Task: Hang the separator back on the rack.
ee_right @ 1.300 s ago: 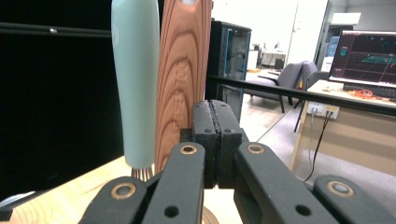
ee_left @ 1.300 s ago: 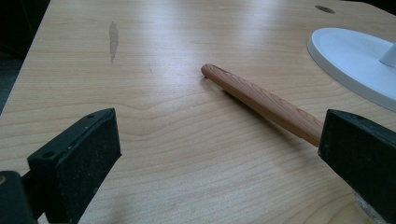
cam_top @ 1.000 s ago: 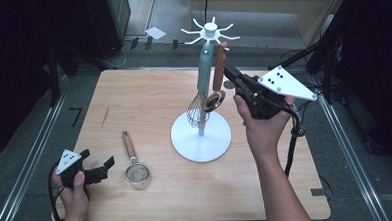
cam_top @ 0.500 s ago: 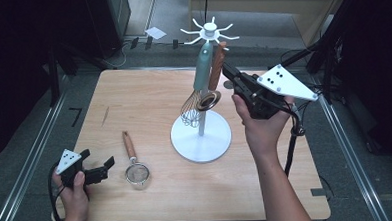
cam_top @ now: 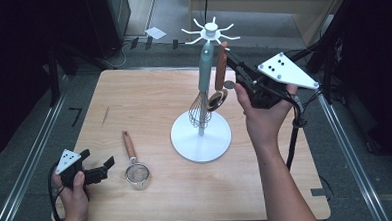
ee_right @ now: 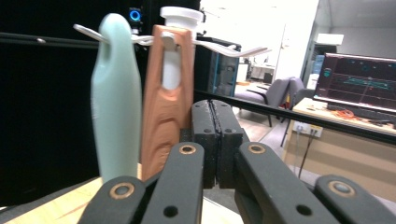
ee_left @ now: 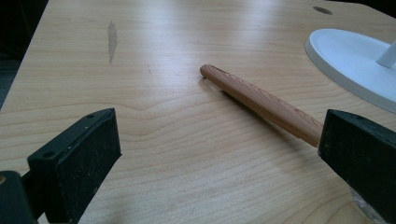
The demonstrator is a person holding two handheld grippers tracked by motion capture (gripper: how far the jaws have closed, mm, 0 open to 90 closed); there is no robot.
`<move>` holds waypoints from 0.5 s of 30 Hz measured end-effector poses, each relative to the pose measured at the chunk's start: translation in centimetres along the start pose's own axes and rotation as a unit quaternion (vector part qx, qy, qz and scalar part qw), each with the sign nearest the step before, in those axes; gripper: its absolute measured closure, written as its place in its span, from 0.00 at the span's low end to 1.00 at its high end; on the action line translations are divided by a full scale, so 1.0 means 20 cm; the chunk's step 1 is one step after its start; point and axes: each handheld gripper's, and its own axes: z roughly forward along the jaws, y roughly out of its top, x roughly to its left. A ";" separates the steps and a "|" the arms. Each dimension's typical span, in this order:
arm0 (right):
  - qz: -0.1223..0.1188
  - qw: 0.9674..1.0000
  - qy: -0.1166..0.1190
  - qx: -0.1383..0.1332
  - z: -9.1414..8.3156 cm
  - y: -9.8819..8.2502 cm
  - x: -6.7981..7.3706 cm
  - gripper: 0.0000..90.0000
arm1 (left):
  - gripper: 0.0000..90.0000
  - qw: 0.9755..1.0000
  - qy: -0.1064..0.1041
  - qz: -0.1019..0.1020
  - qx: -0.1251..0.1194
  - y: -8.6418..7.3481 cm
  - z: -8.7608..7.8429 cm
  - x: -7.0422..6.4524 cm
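The worktop (cam_top: 149, 107) is pale wood, standing in a dim room with dark racks behind it.

Near the front left corner, the left hand-held gripper (cam_top: 102, 165) rests low with its jaws wide open and nothing between them. Just to its right lies a small strainer (cam_top: 136, 172) with a wooden handle (ee_left: 261, 102), pointing toward the back edge.

In the middle of the worktop stands a white utensil stand (cam_top: 201, 138) with hooks around its top. A whisk with a pale green handle (cam_top: 205, 70) hangs from one hook. Beside it hangs a second wooden-handled strainer (cam_top: 221, 72); in the right gripper view its hanging slot (ee_right: 171, 70) sits over a hook.

The right hand-held gripper (cam_top: 242, 73) is close to this handle, toward the right edge, and its jaws are closed together on nothing.

I judge the step in hand is to finish this hanging. To do it well, the person should draw the closed gripper away slowly, without brushing the handle, so the strainer does not swing off the hook. Then the open left gripper can take the lying strainer at the middle of its handle.
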 end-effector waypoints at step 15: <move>-0.024 0.999 0.029 0.004 0.02 -0.02 0.02 1.00 | 0.00 1.000 -0.002 0.000 0.000 0.00 0.00 0.00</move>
